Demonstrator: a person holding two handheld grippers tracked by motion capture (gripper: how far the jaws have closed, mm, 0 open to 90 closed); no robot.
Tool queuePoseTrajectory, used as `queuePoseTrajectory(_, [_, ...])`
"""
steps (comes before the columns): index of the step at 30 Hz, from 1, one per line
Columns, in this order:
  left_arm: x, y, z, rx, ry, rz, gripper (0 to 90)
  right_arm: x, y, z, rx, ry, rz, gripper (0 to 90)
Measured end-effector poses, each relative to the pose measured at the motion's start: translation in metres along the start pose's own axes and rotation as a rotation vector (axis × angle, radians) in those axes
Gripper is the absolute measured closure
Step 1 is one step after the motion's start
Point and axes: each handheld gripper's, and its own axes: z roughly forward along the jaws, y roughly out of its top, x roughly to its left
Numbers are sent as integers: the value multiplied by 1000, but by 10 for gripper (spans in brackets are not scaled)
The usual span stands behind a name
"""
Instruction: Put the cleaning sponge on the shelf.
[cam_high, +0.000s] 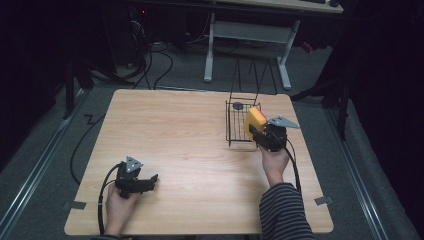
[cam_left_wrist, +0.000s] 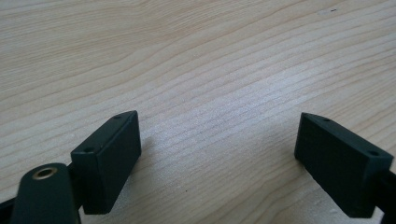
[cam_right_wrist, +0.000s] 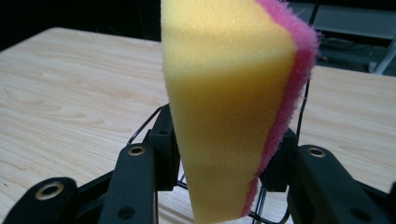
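The right gripper (cam_high: 256, 131) is clamped on a yellow sponge (cam_high: 254, 123) with a pink scouring layer; in the right gripper view the jaws press both broad faces of the sponge (cam_right_wrist: 229, 107), yellow foam on one side and pink pad on the other, and the sponge stands on edge with its long axis rising upright out of the jaws. The relation that governs the next move: the black wire basket (cam_high: 235, 122) sits just beside the sponge, toward 9 o'clock from it in the high view, with its open top facing up and its handle wires rising toward 12 o'clock. The sponge is held at the basket's right rim, above the table and not yet inside the wires. The right hand is by far the nearer one; a short carry toward 9 o'clock and a lowering would probably place the sponge in the basket. A small dark round object (cam_high: 237, 105) lies at the far end of the basket. The left gripper (cam_high: 150, 181) rests near the table's 7 o'clock corner, well apart from the basket, jaws spread wide with nothing but bare wood between them. The table (cam_high: 175, 130) is light wood-grain laminate, flat and uncluttered. The surrounding room is dark, with cables on a grey floor and a white desk frame (cam_high: 247, 35) beyond the far edge
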Motion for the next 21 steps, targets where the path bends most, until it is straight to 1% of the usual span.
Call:
queuePoseTrajectory(1, [0, 0, 0, 0, 0, 0, 150, 0, 0, 0, 0, 0, 0, 584])
queuePoseTrajectory(3, [0, 0, 0, 0, 0, 0, 150, 3, 4, 8, 9, -5, -10, 583])
queuePoseTrajectory(4, [0, 0, 0, 0, 0, 0, 150, 3, 4, 8, 9, -5, -10, 583])
queuePoseTrajectory(5, [0, 0, 0, 0, 0, 0, 150, 5, 6, 13, 1, -10, -5, 583])
queuePoseTrajectory(7, [0, 0, 0, 0, 1, -1, 150, 4, 8, 19, 19, -8, 6, 582])
queuePoseTrajectory(8, [0, 0, 0, 0, 1, -1, 150, 4, 8, 19, 19, -8, 6, 582])
queuePoseTrajectory(9, [0, 0, 0, -1, 2, -2, 150, 5, 8, 26, 26, -20, 1, 582])
queuePoseTrajectory(10, [0, 0, 0, 0, 1, -1, 150, 5, 8, 30, 33, -22, 2, 582])
queuePoseTrajectory(11, [0, 0, 0, 0, 1, -2, 150, 5, 8, 34, 39, -25, -1, 583])
queuePoseTrajectory(12, [0, 0, 0, 0, 1, -2, 150, 5, 8, 34, 39, -25, -1, 583])
queuePoseTrajectory(14, [0, 0, 0, 0, 1, -1, 150, 6, 7, 40, 39, -38, 6, 583])
queuePoseTrajectory(16, [0, 0, 0, 0, 1, -1, 150, 4, 5, 45, 42, -40, 20, 582])
queuePoseTrajectory(17, [0, 0, 0, 0, 1, -2, 150, 3, 3, 49, 50, -47, 41, 582])
queuePoseTrajectory(20, [0, 0, 0, 0, 1, -1, 150, 2, 1, 52, 60, -54, 41, 582])
queuePoseTrajectory(21, [0, 0, 0, 0, 1, -2, 150, 1, 0, 54, 61, -64, 36, 582])
